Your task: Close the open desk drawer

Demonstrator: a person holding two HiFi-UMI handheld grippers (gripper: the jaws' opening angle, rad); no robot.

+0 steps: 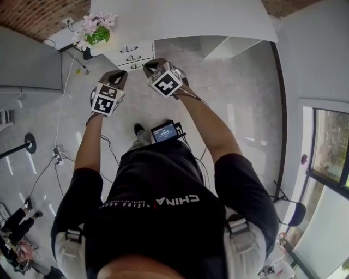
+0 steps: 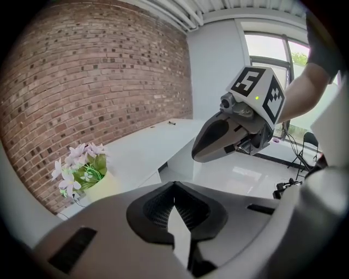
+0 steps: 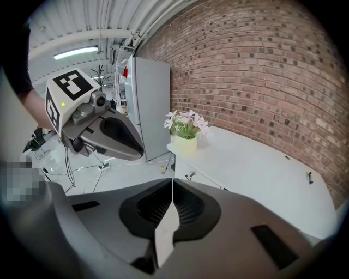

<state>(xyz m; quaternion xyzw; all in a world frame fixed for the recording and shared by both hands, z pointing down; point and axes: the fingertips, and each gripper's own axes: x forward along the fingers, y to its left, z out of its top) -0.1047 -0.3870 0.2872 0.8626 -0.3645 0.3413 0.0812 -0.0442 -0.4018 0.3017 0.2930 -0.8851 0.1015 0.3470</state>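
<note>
The white desk [image 1: 180, 16] stands ahead of me, with a stack of white drawers [image 1: 131, 54] under its left end; each has a dark handle. From here I cannot tell which drawer is pulled out. One drawer handle [image 3: 190, 175] shows in the right gripper view below the desk top [image 3: 256, 163]. My left gripper [image 1: 120, 73] and right gripper [image 1: 148, 64] are held side by side in the air, short of the drawers and touching nothing. Both are shut and empty: the left gripper [image 2: 174, 185] and the right gripper [image 3: 173, 181] each have their jaws meeting at the tips.
A pot of pink flowers [image 1: 95, 32] sits on the desk's left end above the drawers. A tall grey cabinet [image 1: 30, 60] stands left of the desk. Cables and a power strip [image 1: 57, 155] lie on the floor to my left. A chair [image 1: 297, 212] stands by the window at right.
</note>
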